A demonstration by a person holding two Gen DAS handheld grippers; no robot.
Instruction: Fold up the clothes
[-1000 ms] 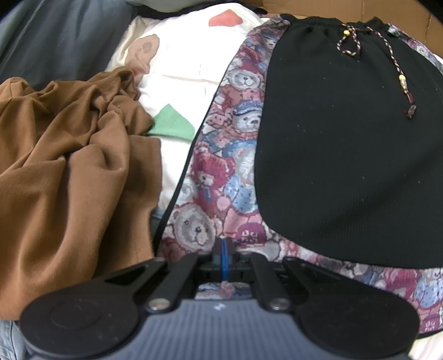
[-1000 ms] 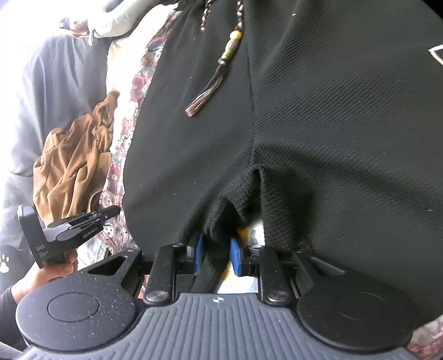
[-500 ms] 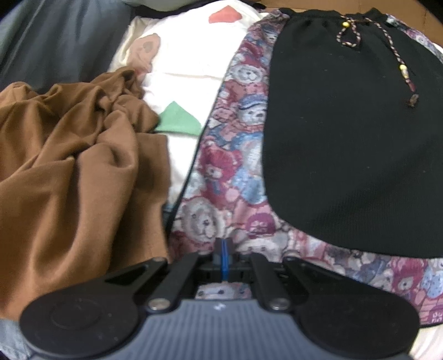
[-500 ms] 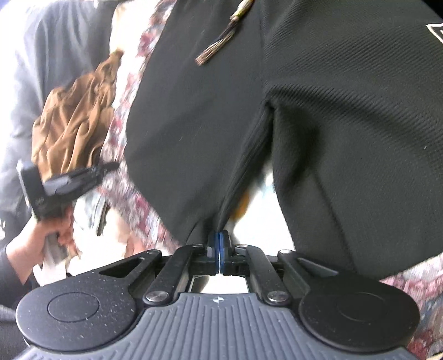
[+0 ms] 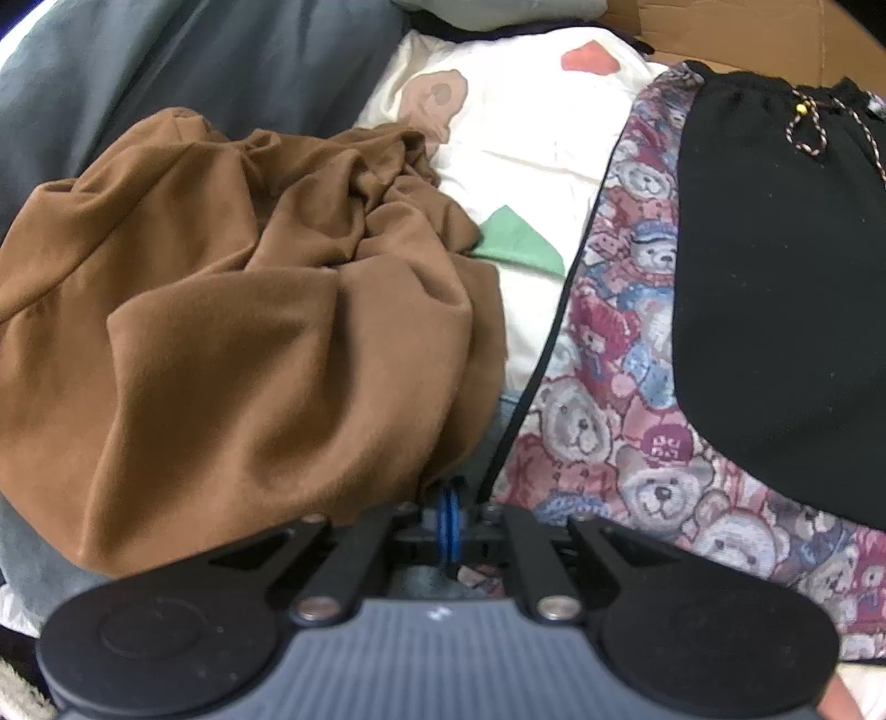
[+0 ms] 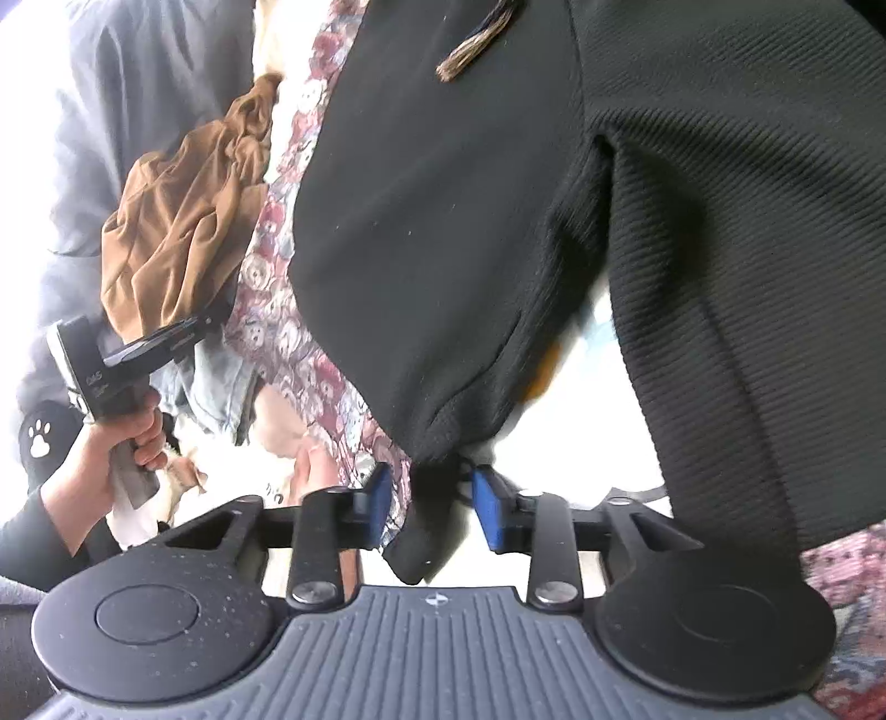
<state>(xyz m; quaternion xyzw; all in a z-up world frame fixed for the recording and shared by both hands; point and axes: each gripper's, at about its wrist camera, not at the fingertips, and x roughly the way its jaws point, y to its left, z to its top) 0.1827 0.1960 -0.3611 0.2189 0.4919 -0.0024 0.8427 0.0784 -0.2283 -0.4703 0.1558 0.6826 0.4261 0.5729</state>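
Black knit shorts (image 6: 609,232) with a beaded drawstring lie on a teddy-bear print cloth (image 5: 626,354). They also show in the left wrist view (image 5: 775,288). My right gripper (image 6: 434,501) is open, its blue pads apart, with a hanging corner of the shorts' leg between them. My left gripper (image 5: 449,518) is shut with nothing between its pads, at the near edge of a crumpled brown garment (image 5: 232,332). The left gripper also shows in the right wrist view (image 6: 160,338), held in a hand.
A cream sheet (image 5: 526,127) with bear and coloured patches lies behind the brown garment. Grey bedding (image 5: 194,61) is at the far left. A light denim piece (image 6: 216,382) lies under the bear cloth's edge. A cardboard box (image 5: 747,27) stands at the back.
My right gripper closed on the shorts' leg, lifted it, and has now opened again. My left gripper has moved left from the bear cloth to the brown garment, staying shut.
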